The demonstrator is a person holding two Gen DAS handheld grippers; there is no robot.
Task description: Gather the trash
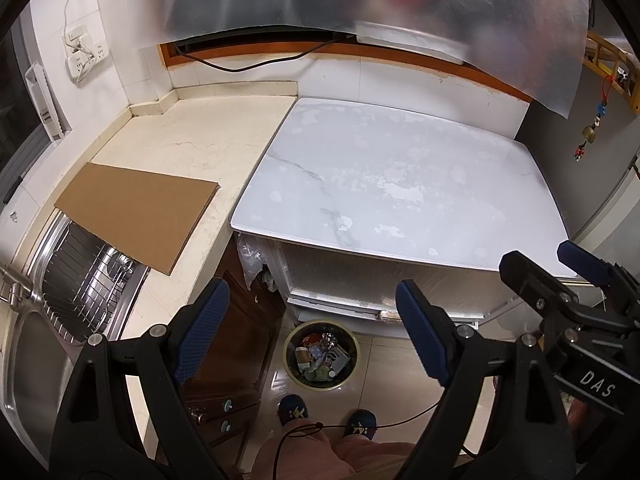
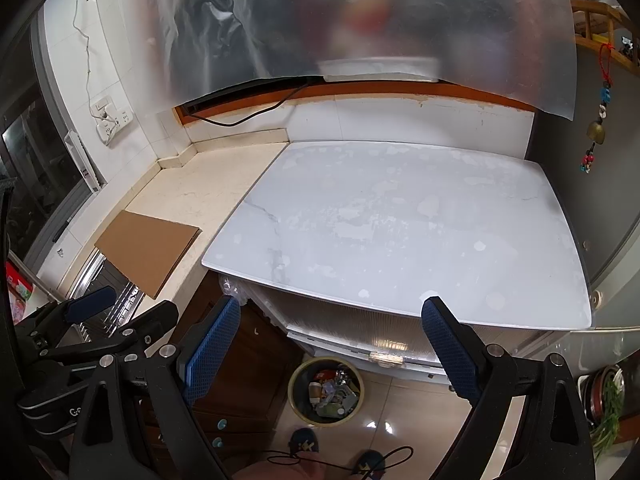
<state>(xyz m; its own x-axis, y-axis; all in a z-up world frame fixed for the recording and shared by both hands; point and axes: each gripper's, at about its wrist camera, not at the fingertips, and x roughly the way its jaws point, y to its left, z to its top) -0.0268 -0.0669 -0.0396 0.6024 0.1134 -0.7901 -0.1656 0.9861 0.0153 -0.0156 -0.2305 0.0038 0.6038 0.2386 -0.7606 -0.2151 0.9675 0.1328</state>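
Observation:
A round trash bin (image 1: pixel 321 355) (image 2: pixel 326 391) stands on the tiled floor below the table's front edge, holding several wrappers and scraps. My left gripper (image 1: pixel 312 322) hangs open high above it, nothing between its blue pads. My right gripper (image 2: pixel 332 344) is open too, empty, beside the left one; it shows in the left wrist view at the right edge (image 1: pixel 552 264). The left gripper appears in the right wrist view at lower left (image 2: pixel 120 312). The white marble table top (image 1: pixel 384 176) (image 2: pixel 400 224) carries no loose objects.
A cardboard sheet (image 1: pixel 136 216) (image 2: pixel 148 248) lies on the beige counter, partly over the steel sink rack (image 1: pixel 88 280). Dark wooden drawers (image 1: pixel 236 352) stand left of the bin. A person's slippered feet (image 1: pixel 328 420) are on the floor near it. A translucent plastic sheet (image 2: pixel 360 20) hangs above.

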